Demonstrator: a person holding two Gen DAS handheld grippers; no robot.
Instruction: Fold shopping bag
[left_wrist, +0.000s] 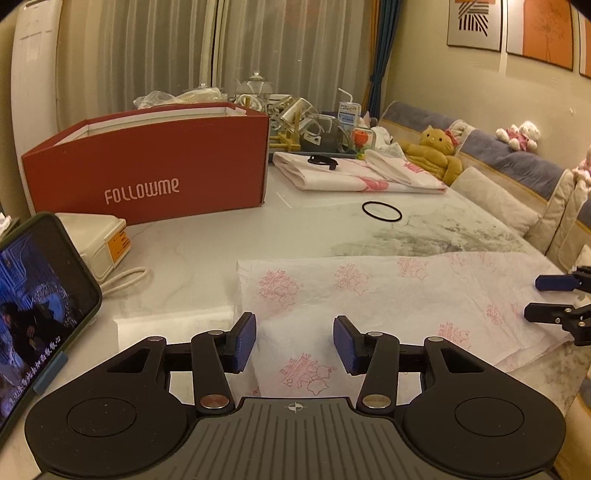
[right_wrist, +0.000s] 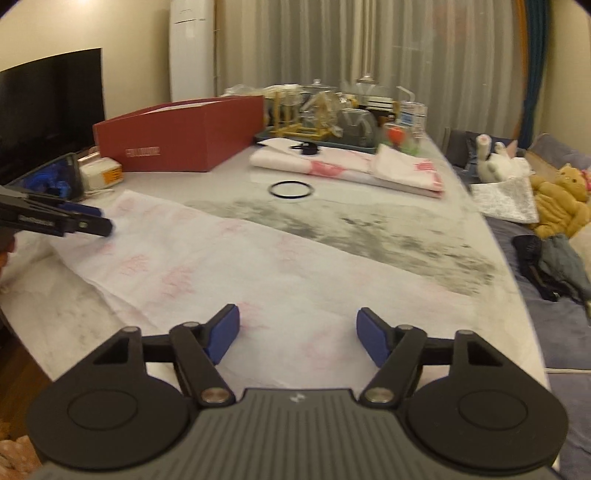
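Left wrist view: the white non-woven shopping bag with pink printed logos (left_wrist: 388, 295) lies flat on the white marble table (left_wrist: 207, 243), near edge. Left gripper (left_wrist: 294, 343) hovers over its left end, jaws apart, nothing pinched. Right gripper (right_wrist: 297, 339) over the bag's other end, jaws wide, empty. Black rubber band ring (left_wrist: 381, 211) lies beyond the bag, apart from it. Red cardboard FOLLOWME box (left_wrist: 147, 170) far left.

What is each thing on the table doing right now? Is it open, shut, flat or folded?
Shopping bag: spread flat, not yet folded.
Left gripper: open, empty, over the bag.
Right gripper: open, empty.
Red box: lid off, open on top.
Phone: screen on.
Folded bags: folded, piled.
Black ring: lying flat.
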